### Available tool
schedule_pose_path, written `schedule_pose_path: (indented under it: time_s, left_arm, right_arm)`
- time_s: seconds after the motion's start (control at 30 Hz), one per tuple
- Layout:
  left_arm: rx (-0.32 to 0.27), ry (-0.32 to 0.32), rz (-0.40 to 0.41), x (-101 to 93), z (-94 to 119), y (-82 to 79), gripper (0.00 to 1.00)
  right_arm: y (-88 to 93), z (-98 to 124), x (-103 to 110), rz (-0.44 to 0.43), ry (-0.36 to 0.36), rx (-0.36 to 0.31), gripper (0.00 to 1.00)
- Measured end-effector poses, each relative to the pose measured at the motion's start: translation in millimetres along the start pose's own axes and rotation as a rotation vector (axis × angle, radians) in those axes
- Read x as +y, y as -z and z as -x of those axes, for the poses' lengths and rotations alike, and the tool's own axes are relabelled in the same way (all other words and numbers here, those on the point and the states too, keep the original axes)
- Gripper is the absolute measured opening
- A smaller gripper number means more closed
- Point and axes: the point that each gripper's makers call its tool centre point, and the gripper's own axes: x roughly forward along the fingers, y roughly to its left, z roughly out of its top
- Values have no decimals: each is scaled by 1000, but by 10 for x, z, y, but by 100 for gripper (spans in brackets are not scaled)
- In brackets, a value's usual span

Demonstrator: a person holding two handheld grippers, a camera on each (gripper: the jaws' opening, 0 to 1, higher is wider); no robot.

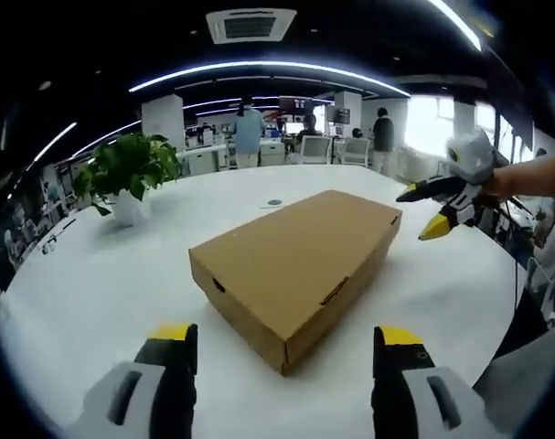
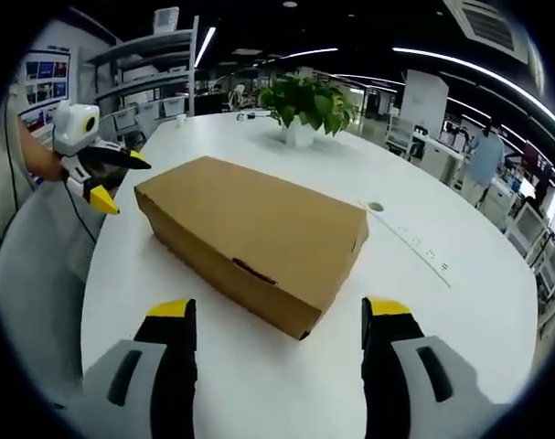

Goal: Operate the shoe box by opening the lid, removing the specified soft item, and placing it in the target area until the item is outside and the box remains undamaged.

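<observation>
A closed brown cardboard shoe box lies in the middle of a white round table, one corner pointing at my left gripper. That gripper is open, its yellow-tipped jaws spread wide just short of the corner. At the box's far end hovers my right gripper, held by a hand and also open. In the right gripper view the box lies just ahead of my right gripper, whose jaws hold nothing. There my left gripper is at the box's far left end. What is inside the box is hidden.
A potted green plant in a white pot stands on the table beyond the box. A small round cable port sits in the tabletop. The table edge runs close on the left. People, desks and chairs are far behind.
</observation>
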Motion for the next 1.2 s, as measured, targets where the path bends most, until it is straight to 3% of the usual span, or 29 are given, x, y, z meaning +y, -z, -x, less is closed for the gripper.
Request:
schedule_pose_path:
  time_s: [0.33,0.7,1.2]
  left_arm:
    - [-11,-39,18,26,-158,-99,71]
    - [19,-57,28,6,-265,-34,57]
    - [55,-61,2,26,-312,-6,54]
  right_arm:
    - [14,-150,-135,4,23,26,53]
    - [25,-270,-83,60,-10,63,45]
    - [35,-292,-39,46,-4,82,44]
